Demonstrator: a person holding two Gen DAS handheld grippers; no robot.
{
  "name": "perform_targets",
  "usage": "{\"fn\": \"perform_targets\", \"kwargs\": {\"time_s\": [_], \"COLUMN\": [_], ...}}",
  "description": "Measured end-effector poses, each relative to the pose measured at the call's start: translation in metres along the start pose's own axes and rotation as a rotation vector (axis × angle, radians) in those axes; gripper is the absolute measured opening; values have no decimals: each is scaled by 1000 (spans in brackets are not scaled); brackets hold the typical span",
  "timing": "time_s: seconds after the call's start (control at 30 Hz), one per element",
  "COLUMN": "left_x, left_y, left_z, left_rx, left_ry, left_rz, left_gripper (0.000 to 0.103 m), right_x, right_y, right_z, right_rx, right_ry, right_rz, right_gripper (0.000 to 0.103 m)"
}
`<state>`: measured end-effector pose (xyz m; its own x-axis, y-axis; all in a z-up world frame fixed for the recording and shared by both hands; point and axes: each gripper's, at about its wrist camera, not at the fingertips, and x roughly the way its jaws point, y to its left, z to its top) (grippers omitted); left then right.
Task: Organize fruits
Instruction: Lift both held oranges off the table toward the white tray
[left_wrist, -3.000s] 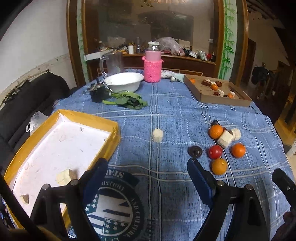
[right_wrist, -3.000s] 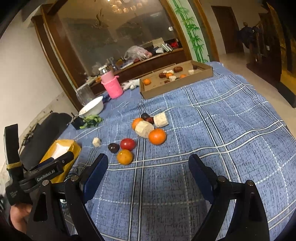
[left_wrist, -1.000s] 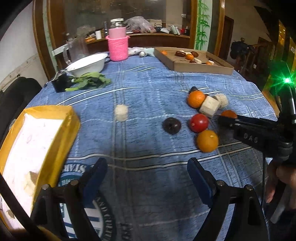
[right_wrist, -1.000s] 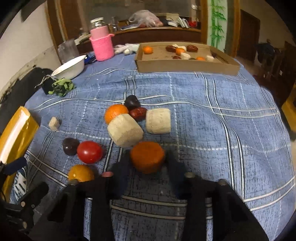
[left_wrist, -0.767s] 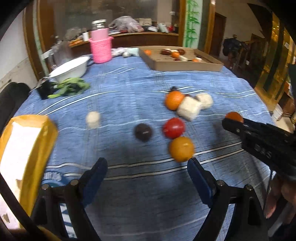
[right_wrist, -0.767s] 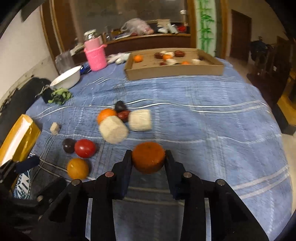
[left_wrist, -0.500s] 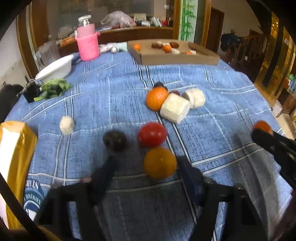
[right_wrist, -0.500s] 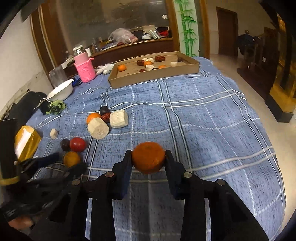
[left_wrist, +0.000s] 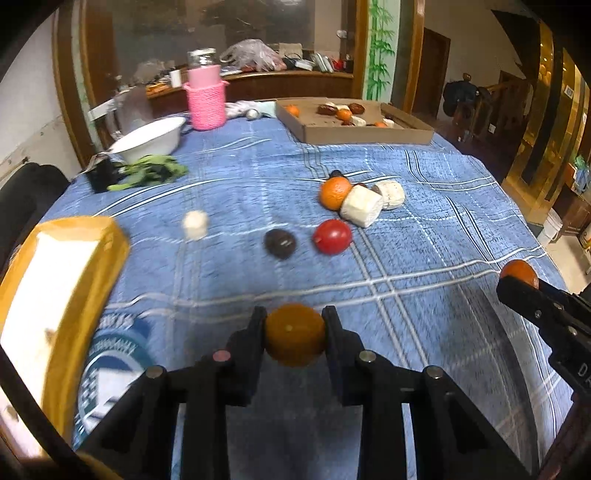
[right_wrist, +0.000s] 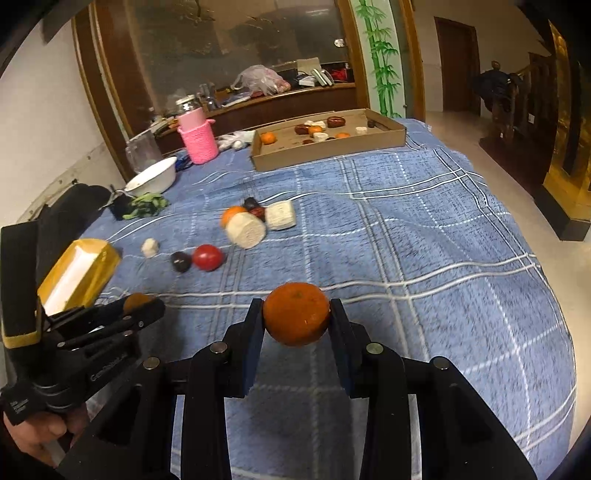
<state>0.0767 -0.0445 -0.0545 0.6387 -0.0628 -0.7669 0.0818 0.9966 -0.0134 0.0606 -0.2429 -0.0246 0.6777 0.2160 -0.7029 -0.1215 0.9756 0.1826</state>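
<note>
Left claw (left_wrist: 294, 334) just closed, now pinching a yellow-orange fruit (left_wrist: 294, 333) between both pads, above the blue checked cloth (left_wrist: 424, 258) of the counter. Yellow tray (left_wrist: 70, 295) close at left. Loose fruits near the middle: dark plum (left_wrist: 279, 243), tomato (left_wrist: 332, 236). Right claw (right_wrist: 296, 314) pressed on an orange mandarin (right_wrist: 296, 314), held over bare cloth; cardboard box (right_wrist: 328, 147) at the far edge.

Tomato (left_wrist: 331, 236) right of plum (left_wrist: 279, 243); box (left_wrist: 354, 127) behind.

Pink knitted holder (left_wrist: 205, 104), white bowl (left_wrist: 149, 139)
</note>
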Motion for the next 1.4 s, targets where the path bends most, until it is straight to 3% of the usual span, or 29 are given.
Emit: {"fn": "perform_targets", "kwargs": {"time_s": [0.57,1.4], "left_x": [-53,-75], "left_y": [66,81], "left_z": [-40,-33], "left_rx": [-95,-139], "left_ry": [-66,-104], "left_rz": [34,47], "left_gripper": [33,33], "right_x": [-17,-37], "right_y": [58,68], "right_z": [-30,-29], "right_rx": [-48,-77], "right_ry": [-11,-48], "right_rz": [56,87], "right_gripper": [33,33]}}
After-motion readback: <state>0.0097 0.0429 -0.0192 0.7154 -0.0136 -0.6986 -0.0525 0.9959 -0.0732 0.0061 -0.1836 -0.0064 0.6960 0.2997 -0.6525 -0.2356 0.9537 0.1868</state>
